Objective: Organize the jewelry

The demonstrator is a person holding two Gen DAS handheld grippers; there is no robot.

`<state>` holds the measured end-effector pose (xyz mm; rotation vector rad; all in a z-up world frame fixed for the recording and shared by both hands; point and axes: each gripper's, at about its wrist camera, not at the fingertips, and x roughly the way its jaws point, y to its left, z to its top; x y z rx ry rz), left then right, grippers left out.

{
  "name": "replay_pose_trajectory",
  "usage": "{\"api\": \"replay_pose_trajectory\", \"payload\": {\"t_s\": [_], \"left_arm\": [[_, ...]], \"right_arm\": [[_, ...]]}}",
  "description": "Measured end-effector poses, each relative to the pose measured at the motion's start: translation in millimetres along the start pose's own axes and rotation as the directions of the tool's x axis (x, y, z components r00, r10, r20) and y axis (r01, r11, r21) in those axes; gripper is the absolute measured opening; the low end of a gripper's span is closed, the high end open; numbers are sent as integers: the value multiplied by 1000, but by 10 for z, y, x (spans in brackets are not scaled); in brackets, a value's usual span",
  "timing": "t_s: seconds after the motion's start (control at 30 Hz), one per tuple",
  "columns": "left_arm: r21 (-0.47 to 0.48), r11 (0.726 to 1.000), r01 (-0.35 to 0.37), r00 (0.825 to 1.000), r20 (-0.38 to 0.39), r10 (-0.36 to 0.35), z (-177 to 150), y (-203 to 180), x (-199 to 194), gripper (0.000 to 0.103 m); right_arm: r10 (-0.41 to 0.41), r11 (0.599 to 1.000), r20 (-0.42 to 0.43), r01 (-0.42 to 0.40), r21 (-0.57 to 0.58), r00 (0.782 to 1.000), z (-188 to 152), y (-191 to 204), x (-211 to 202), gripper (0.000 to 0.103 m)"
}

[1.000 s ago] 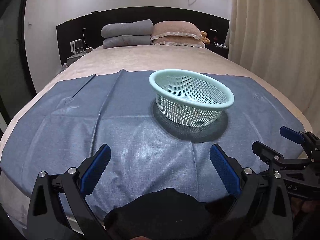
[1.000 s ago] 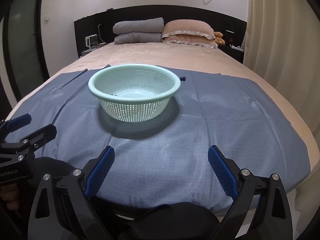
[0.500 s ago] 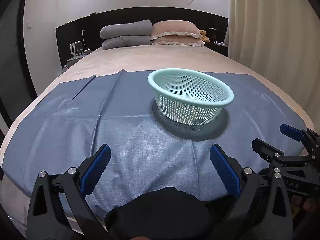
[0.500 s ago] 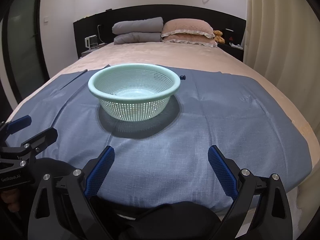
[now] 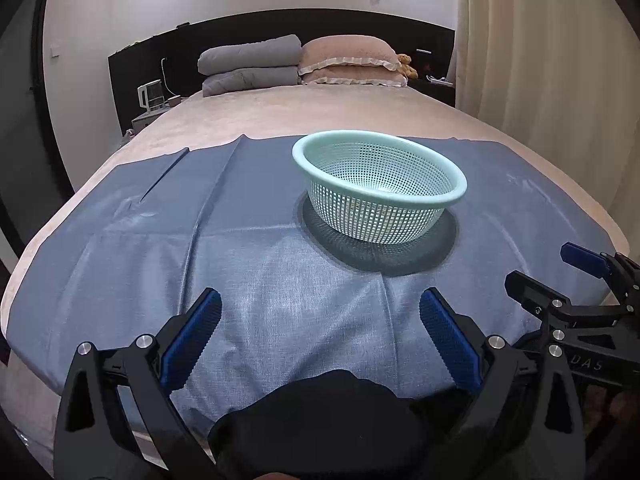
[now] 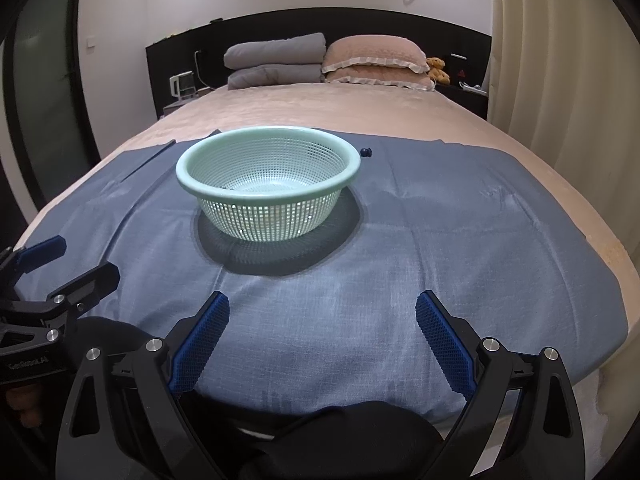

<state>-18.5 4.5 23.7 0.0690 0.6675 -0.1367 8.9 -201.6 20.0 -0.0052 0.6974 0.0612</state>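
A mint-green perforated basket point(image 5: 380, 196) point(image 6: 268, 192) stands on a blue cloth point(image 5: 248, 264) point(image 6: 460, 240) spread over the bed. A small dark item lies low inside the basket, too small to identify. A small dark blue object point(image 6: 366, 152) rests on the cloth just behind the basket's right rim. My left gripper point(image 5: 320, 312) is open over the cloth's near edge, well short of the basket. My right gripper point(image 6: 322, 312) is open too, holding nothing; it also shows at the right edge of the left wrist view point(image 5: 548, 268).
The beige bed point(image 5: 320, 120) runs back to grey and pink pillows point(image 6: 328, 60) at a dark headboard. A curtain point(image 6: 560, 60) hangs on the right. A nightstand with a kettle point(image 5: 150, 96) stands at the left. A person's dark sleeve shows below both grippers.
Both grippers have drawn back slightly and lifted; the basket looks a little farther away. Nothing has been taken hold of.
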Motion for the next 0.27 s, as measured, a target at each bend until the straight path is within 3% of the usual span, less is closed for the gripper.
{"api": "replay_pose_trajectory", "payload": {"t_s": [0.27], "left_arm": [[10,1000,10,1000,-8,-10,-9,1,7,97]], "right_arm": [[2,1000,-1,-2,0,1000,2,-6,2,90]]}}
